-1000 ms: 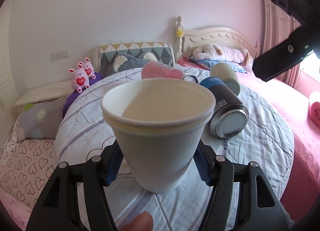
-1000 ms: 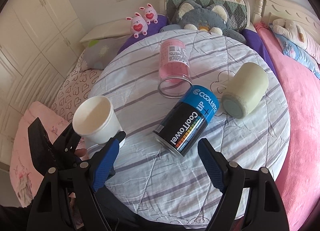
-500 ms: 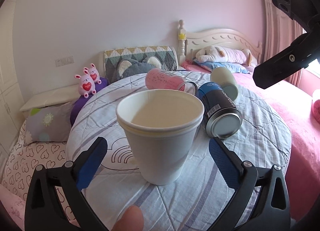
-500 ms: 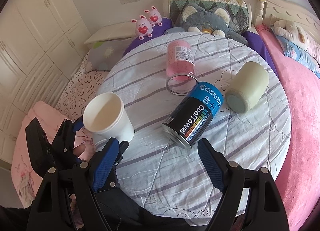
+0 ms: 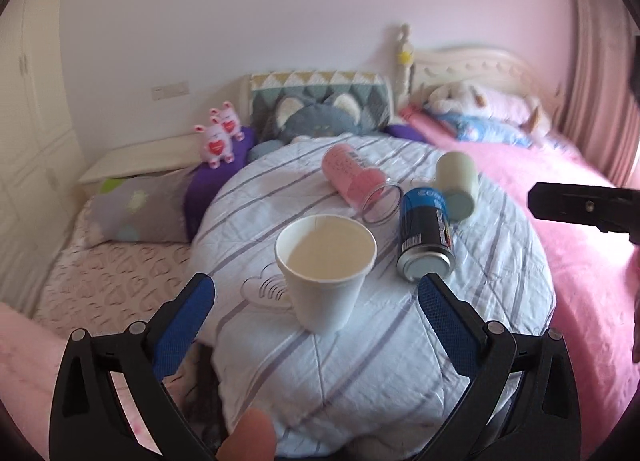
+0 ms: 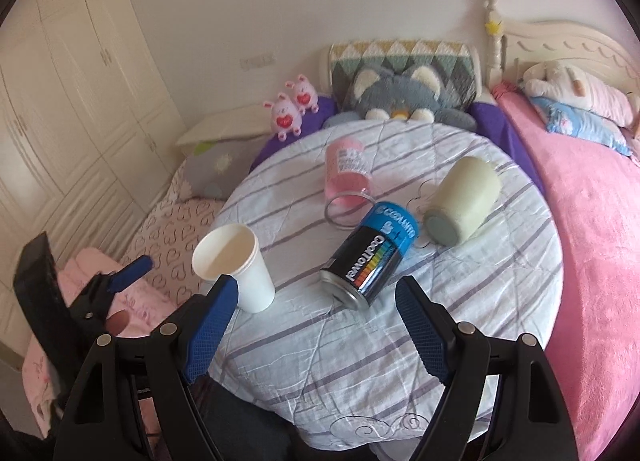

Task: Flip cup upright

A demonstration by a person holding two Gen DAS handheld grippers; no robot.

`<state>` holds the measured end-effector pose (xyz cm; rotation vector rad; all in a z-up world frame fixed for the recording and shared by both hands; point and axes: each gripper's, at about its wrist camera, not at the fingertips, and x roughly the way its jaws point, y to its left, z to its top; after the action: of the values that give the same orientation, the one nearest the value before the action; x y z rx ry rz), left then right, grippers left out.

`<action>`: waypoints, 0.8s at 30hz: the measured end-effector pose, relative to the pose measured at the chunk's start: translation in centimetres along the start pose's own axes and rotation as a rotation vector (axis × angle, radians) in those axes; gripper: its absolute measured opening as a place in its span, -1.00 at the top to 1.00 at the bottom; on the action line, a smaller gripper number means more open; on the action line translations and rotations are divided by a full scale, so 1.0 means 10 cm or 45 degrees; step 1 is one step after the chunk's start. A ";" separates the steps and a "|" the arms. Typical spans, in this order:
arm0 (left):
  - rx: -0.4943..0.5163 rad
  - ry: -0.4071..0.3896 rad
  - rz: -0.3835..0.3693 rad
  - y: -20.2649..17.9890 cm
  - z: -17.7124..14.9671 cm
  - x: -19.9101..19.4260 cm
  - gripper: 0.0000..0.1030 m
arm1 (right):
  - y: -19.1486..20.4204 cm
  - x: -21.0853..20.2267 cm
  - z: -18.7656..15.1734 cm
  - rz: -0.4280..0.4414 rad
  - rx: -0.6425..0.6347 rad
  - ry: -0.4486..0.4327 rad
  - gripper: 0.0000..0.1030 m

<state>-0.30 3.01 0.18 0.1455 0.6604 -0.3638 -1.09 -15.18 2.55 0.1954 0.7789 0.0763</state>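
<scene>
The white paper cup (image 5: pixel 326 273) stands upright on the round table (image 5: pixel 360 373), which is covered with a striped cloth. Its mouth faces up, the inside looks cream-coloured and seems to be empty. It stands on the left part of the table, near the edge.

The left wrist view shows the cup from the front, between the two spread fingers, and a fingertip of the person at the bottom edge. The right wrist view looks from higher and shows the whole table: a blue and black can (image 6: pixel 370 257) lies on its side just right of the cup, a pink transparent cup (image 6: pixel 348 181) lies behind it, and a pale green cup (image 6: pixel 462 201) lies to the right. This view also shows the left gripper (image 6: pixel 120 281) from outside, low at the left, beside the cup and apart from it.

The left gripper (image 5: pixel 316 313) is wide open and holds nothing; the cup stands a little ahead of its blue pads (image 5: pixel 184 325), not touching them. The right gripper (image 6: pixel 316 325) is also spread wide and empty, above the near side of the table.
</scene>
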 end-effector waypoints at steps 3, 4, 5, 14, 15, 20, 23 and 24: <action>-0.017 0.082 0.013 -0.11 0.04 -0.11 -1.00 | -0.01 -0.13 -0.09 -0.022 -0.013 -0.022 -0.59; -0.025 0.102 0.023 -0.14 0.04 -0.15 -1.00 | -0.02 -0.18 -0.13 -0.032 -0.020 -0.028 -0.59; -0.027 0.111 0.036 -0.16 0.05 -0.18 -1.00 | -0.03 -0.22 -0.15 -0.040 -0.021 -0.031 -0.60; -0.031 0.119 0.115 -0.35 0.15 -0.44 -1.00 | -0.23 -0.44 -0.32 -0.086 0.004 -0.052 -0.60; -0.029 0.117 0.119 -0.36 0.15 -0.45 -1.00 | -0.24 -0.44 -0.32 -0.079 0.006 -0.052 -0.60; -0.019 0.113 0.132 -0.39 0.17 -0.46 -1.00 | -0.22 -0.42 -0.34 -0.046 0.001 -0.042 -0.60; -0.038 0.111 0.123 -0.35 0.17 -0.47 -1.00 | -0.21 -0.39 -0.33 -0.035 -0.001 -0.032 -0.59; -0.049 0.110 0.112 -0.33 0.16 -0.47 -1.00 | -0.21 -0.39 -0.34 -0.029 -0.001 -0.031 -0.60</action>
<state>-4.07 0.87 4.30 0.1540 0.7436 -0.2614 -6.24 -17.28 2.44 0.1868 0.7569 0.0527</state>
